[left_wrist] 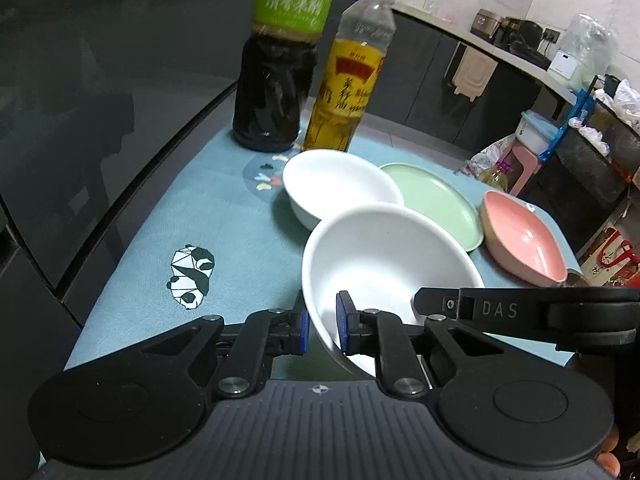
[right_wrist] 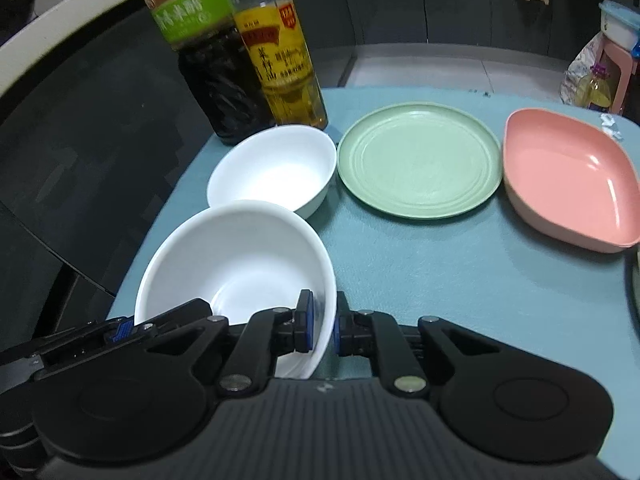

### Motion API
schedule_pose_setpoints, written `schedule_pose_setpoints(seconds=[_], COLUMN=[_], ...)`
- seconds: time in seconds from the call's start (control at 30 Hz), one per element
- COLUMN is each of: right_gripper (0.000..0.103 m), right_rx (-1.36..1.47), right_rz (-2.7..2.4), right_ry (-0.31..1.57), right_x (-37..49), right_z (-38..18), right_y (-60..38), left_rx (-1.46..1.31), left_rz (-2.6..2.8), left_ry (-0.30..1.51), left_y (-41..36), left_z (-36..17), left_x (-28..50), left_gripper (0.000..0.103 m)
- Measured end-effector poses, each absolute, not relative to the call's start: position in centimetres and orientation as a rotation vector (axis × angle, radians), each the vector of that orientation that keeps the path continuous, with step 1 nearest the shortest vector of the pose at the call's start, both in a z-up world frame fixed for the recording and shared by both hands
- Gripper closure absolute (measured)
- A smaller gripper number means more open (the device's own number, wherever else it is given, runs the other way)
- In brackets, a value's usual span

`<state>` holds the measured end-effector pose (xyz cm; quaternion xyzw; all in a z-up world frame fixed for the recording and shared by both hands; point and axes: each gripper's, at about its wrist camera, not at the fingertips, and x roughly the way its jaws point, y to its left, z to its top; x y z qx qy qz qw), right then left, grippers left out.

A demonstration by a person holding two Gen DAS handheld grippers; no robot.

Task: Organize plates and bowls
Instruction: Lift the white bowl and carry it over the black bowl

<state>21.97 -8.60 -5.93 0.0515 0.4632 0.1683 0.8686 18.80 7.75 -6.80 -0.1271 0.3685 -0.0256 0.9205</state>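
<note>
Right now I have both tongs pinching the near white bowl (left_wrist: 384, 256), my left gripper (left_wrist: 322, 328) on its left rim and my right gripper (right_wrist: 323, 322) on its right rim, tilted on the blue mat (right_wrist: 460, 280), with the second white bowl (right_wrist: 272, 170) touching at 12 o'clock, the green plate (right_wrist: 420, 160) and pink dish (right_wrist: 568, 180) toward 2 o'clock

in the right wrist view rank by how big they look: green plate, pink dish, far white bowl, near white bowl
1. near white bowl, closest to the camera, so unsure
2. green plate
3. pink dish, cut off at the edge, close to the plate
4. far white bowl
</note>
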Motion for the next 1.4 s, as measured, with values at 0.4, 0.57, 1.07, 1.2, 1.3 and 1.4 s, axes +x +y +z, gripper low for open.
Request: schedule_pose_setpoints(seconds=[0.4, 0.57, 1.07, 1.2, 1.3, 1.4], right_gripper=[0.103, 0.101, 0.101, 0.101, 0.101, 0.101], right_rx=[0.160, 0.172, 0.199, 0.211, 0.223, 0.238], right_rz=[0.349, 0.351, 0.338, 0.330, 0.325, 0.322], right_ry=[0.887, 0.849, 0.819, 0.819, 0.818, 0.824], right_x=[18.2, 16.5, 11.0, 9.2, 8.1, 7.1], right_z=[-2.6, -1.3, -0.7, -0.9, -1.1, -1.4], right_y=[-11.3, -12.1, -13.8, -14.4, -15.0, -15.4], left_rx=[-0.229, -0.222, -0.204, -0.192, -0.182, -0.169], left_rz=[-0.107, -0.125, -0.167, -0.186, -0.196, -0.202], left_ry=[0.669, 0.643, 0.611, 0.609, 0.612, 0.624], left_y=[5.5, 4.8, 3.6, 3.1, 2.6, 2.1], left_z=[-3.2, -2.1, -1.4, -1.2, -1.2, -1.5], left_x=[15.6, 14.1, 8.4, 6.7, 5.5, 4.4], left_gripper=[0.090, 0.090, 0.090, 0.090, 0.090, 0.090])
